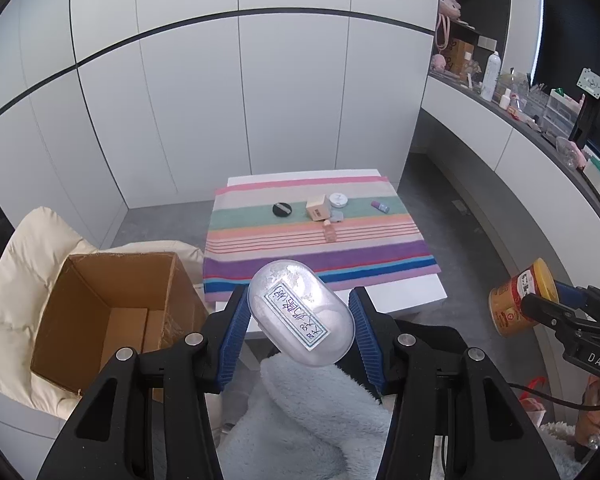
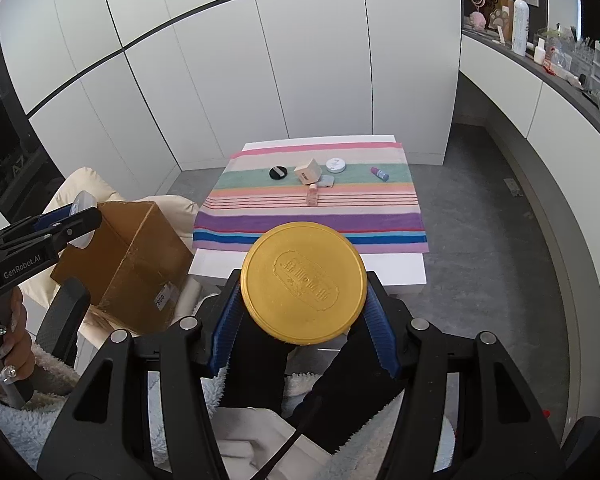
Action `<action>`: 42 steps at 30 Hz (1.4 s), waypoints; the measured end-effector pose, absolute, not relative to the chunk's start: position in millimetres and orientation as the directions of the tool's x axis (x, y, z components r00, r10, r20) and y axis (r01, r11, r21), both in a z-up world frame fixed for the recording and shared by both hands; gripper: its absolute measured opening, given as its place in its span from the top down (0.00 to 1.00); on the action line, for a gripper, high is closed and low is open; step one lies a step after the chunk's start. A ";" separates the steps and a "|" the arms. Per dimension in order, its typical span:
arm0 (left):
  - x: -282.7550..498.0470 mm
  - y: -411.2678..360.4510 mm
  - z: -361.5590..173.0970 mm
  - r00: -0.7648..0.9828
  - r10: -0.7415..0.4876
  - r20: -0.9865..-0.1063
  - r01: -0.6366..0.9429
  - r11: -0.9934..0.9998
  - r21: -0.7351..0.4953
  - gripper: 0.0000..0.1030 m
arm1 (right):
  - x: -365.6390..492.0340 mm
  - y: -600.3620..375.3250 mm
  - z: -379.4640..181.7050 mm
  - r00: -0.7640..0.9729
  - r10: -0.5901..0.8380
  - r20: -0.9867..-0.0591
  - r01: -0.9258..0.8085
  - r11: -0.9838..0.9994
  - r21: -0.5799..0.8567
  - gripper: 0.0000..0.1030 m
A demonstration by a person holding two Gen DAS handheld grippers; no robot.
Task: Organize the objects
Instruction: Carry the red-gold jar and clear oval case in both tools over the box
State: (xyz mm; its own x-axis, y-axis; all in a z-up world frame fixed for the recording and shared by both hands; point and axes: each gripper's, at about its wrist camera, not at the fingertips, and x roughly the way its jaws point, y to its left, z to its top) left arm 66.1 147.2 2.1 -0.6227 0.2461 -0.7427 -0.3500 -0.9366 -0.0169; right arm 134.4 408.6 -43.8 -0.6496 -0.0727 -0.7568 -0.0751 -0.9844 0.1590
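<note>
The left gripper (image 1: 300, 322) has its jaws pinching a clear oval plastic case (image 1: 301, 314) with a handwritten label, held in the air off the near edge of the table (image 1: 416, 290), just right of an open cardboard box (image 1: 112, 308) that sits on a cream cushioned seat (image 1: 24, 264). The right gripper (image 2: 304, 306) has its jaws clamped on a round tin with a gold lid (image 2: 304, 282), also held clear of the table's near edge.

On the table lies a striped cloth (image 2: 300, 222). Toward its far edge, along the green stripe, stand a black round compact (image 2: 278, 172), a small cream carton (image 2: 307, 174), a white round jar (image 2: 336, 165) and a small purple-capped tube (image 2: 379, 173) near the far right corner. Just nearer than the carton lie a pale grey flat case (image 2: 326, 180) and a little pink bottle (image 2: 312, 195); whether these touch the carton is hard to tell at this distance.
</note>
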 end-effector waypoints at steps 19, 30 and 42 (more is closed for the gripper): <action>43.2 79.7 -29.9 -0.591 0.161 -0.790 -0.195 -0.979 -0.053 0.50 | 82.6 355.8 -65.6 -0.576 -0.151 -0.803 0.044 -0.987 0.154 0.42; 63.6 -14.5 -39.0 -0.592 0.009 -0.806 0.050 -0.998 -0.048 0.50 | 47.1 245.9 -77.9 -0.492 -0.322 -0.809 0.322 -0.931 0.175 0.42; 107.0 -97.2 -47.9 -0.553 -0.129 -0.823 0.282 -0.959 -0.040 0.50 | 53.1 108.4 -90.2 -0.328 -0.472 -0.818 0.634 -0.752 0.180 0.42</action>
